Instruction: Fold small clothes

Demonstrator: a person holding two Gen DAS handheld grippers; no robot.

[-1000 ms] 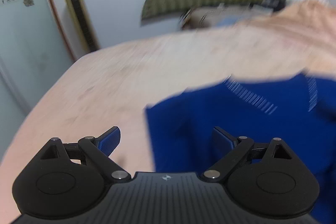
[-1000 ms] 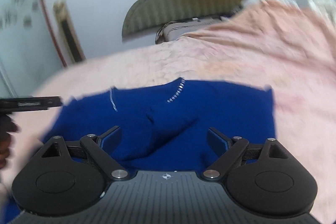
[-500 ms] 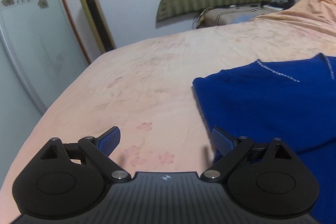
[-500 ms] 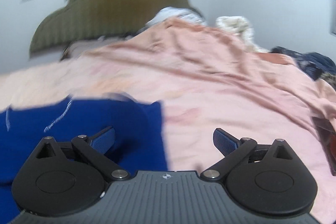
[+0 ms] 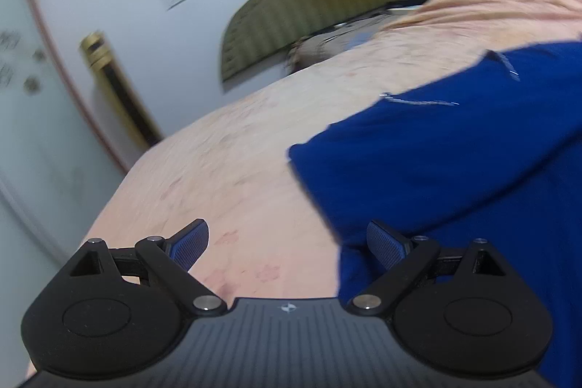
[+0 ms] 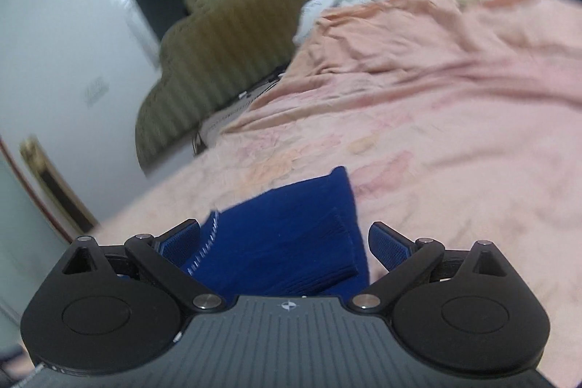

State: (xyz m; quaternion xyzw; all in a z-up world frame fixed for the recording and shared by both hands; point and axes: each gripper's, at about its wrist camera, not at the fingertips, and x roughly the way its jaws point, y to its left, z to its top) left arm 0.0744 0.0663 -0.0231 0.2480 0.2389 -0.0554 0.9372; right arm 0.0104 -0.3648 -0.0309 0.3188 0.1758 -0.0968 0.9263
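blue garment [image 5: 454, 162] | on bed | right tongs [image 6: 287, 242] straddle it, gaping | left tongs [image 5: 287, 242] gaping at its edge

Even, soft indoor light; both fisheye views motion-blurred and curved at edges.

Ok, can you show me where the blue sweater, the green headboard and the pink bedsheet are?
blue sweater [image 5: 454, 162]: left wrist view, on its flat middle.
green headboard [image 6: 225, 53]: right wrist view, on its ribbed padding.
pink bedsheet [image 6: 454, 133]: right wrist view, on a bare, wrinkled stretch.
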